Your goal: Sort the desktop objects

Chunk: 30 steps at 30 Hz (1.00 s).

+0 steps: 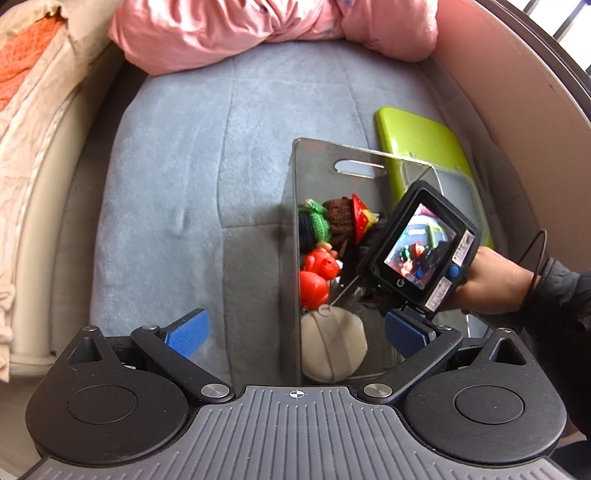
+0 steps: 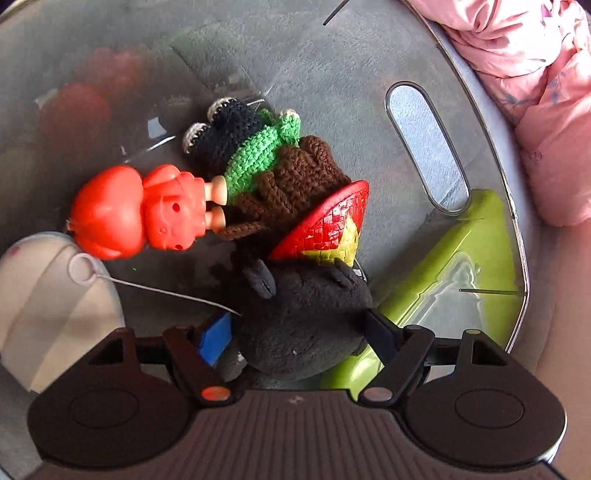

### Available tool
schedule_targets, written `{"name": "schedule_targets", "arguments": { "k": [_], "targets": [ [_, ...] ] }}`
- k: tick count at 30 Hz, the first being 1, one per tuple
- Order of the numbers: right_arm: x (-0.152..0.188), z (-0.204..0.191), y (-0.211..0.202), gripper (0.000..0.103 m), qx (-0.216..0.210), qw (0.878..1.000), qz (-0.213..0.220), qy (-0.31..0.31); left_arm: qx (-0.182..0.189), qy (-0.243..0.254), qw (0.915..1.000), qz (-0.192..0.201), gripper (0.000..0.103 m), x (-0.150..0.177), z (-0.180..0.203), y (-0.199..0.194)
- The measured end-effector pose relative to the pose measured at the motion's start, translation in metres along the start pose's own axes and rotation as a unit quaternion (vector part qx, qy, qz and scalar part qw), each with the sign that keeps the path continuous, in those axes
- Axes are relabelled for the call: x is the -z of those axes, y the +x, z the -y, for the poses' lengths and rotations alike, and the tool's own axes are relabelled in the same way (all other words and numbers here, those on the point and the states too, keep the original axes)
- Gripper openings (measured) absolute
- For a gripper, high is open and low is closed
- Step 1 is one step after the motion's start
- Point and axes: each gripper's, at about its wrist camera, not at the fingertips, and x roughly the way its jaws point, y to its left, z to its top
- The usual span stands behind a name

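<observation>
Left wrist view: the left tool (image 1: 293, 332) spreads wide at the bottom of the frame, its blue pads (image 1: 187, 334) holding nothing, above a blue-grey blanket (image 1: 177, 177) on a bed. Right of centre stands a clear plastic bin (image 1: 295, 258) with a slot handle. Inside it, from the top down, lie a crocheted doll (image 1: 325, 221) in green and brown with a red woven hat, a red plastic figure (image 1: 317, 275), and a pale grey ball (image 1: 332, 349) nearest the camera. A lime-green lid (image 1: 421, 144) lies behind the bin at the right. A hand (image 1: 495, 284) at the right edge holds the right tool's body, its small screen facing the camera, reaching into the bin. A pink duvet (image 1: 273, 26) is bunched along the top.

Right wrist view: the right tool (image 2: 303, 328), low in the frame, is clamped on a black plush toy (image 2: 306, 325), one blue pad at either flank, inside the bin. Just above the plush lies the crocheted doll, the red figure touching it at the left, the ball in the lower left corner. The green lid shows through the bin's wall at the right.
</observation>
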Motion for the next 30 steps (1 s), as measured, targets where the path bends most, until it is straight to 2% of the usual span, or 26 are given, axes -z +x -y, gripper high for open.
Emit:
{"name": "schedule_targets", "arguments": {
  "k": [6,15,16,18,20,22,26,30],
  "targets": [
    [0.002,-0.001,0.006,0.067,-0.013,1.0,0.008,0.003,0.0,0.003,1.0,-0.001,0.103,0.0,0.002,0.001],
    [0.014,0.014,-0.028,0.066,-0.066,0.997,0.017,0.021,0.0,-0.007,1.0,-0.001,0.103,-0.004,-0.005,0.003],
    [0.015,0.013,-0.03,0.066,-0.075,0.997,0.012,0.019,0.006,-0.023,0.9997,-0.001,0.103,-0.006,-0.012,0.003],
    [0.024,0.002,-0.038,0.067,-0.092,0.996,0.003,0.014,0.009,-0.092,0.9956,0.013,0.103,-0.013,-0.042,-0.001],
    [0.028,-0.005,-0.042,0.067,-0.106,0.994,-0.007,0.006,-0.003,-0.161,0.9863,0.034,0.103,-0.018,-0.074,-0.007],
    [0.036,-0.012,-0.047,0.067,-0.114,0.993,-0.013,-0.01,-0.032,-0.227,0.9714,0.062,0.103,-0.02,-0.107,-0.014],
    [0.045,-0.034,-0.048,0.067,-0.128,0.99,-0.027,-0.044,-0.03,-0.254,0.9655,0.048,0.103,-0.017,-0.122,-0.008],
    [0.052,-0.053,-0.042,0.069,-0.12,0.991,-0.034,-0.054,-0.026,-0.277,0.9601,0.031,0.103,-0.015,-0.134,0.0]
  ]
}}
